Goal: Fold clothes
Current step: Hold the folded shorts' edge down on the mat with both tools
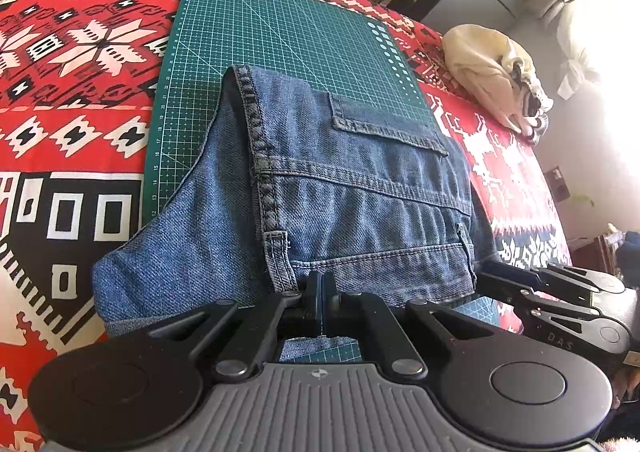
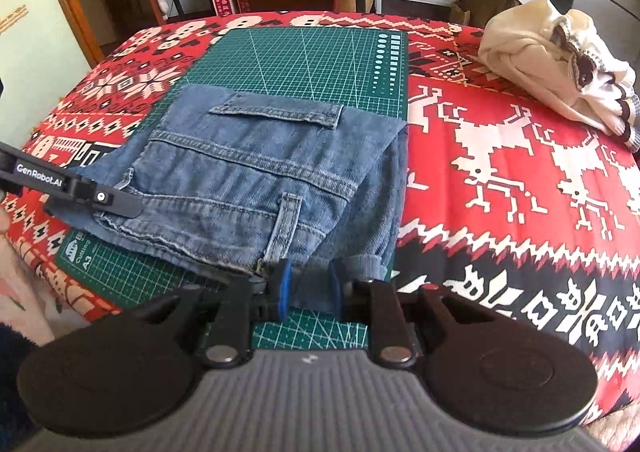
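Folded blue jeans (image 2: 256, 172) lie on a green cutting mat (image 1: 280, 28) atop a red patterned blanket (image 2: 500, 180). The left tongs (image 1: 322, 306) are clenched on the waistband's near edge; the right tongs (image 2: 306, 286) sit spread at the denim's near corner, gripping nothing. Judged best: close the right tongs first, then lift both corners level so the fold stays square

Far half of mat (image 2: 304, 52) bare; cream garment heap (image 2: 560, 68) blocks rt side
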A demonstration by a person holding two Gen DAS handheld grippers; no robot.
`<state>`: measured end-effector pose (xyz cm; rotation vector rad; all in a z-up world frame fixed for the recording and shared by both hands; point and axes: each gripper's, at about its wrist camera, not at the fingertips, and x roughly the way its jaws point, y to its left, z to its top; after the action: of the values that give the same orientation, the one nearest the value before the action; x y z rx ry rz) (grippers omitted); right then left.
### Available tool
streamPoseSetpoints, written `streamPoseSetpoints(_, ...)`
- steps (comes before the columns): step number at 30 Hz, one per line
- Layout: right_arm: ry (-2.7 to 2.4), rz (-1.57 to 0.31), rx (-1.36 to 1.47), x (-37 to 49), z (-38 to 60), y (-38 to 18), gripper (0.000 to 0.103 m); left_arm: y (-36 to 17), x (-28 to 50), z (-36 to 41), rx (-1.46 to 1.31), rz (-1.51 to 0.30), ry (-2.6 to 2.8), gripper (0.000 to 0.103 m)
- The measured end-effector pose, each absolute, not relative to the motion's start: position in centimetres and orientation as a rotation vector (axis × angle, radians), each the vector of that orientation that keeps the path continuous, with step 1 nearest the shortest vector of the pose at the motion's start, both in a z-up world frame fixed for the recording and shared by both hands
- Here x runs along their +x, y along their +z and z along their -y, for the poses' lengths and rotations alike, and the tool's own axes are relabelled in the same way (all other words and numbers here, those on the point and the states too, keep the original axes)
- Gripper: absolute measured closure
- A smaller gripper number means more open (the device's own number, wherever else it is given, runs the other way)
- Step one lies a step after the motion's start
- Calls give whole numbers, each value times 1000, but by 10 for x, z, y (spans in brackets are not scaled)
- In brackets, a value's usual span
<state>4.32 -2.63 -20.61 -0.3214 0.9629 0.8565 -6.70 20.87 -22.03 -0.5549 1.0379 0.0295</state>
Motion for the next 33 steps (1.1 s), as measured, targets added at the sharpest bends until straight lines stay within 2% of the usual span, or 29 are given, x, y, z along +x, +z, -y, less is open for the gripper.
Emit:
streamPoseSetpoints(10,842,-920,-285,65,20,-181,81,-220,-68,-209,-554,-1036,26,100)
streamPoseSetpoints(17,789,-972,-363,88,-9,-211,81,-220,-67,-208,-550,-1037,28,100)
streamPoseSetpoints(21,798,-921,-409,79,0,-219,80,-220,-68,-210,-557,-1036,24,100)
streamPoseSetpoints(33,767,-931,-352,98,9,-210,81,-220,-69,-210,-557,-1037,24,100)
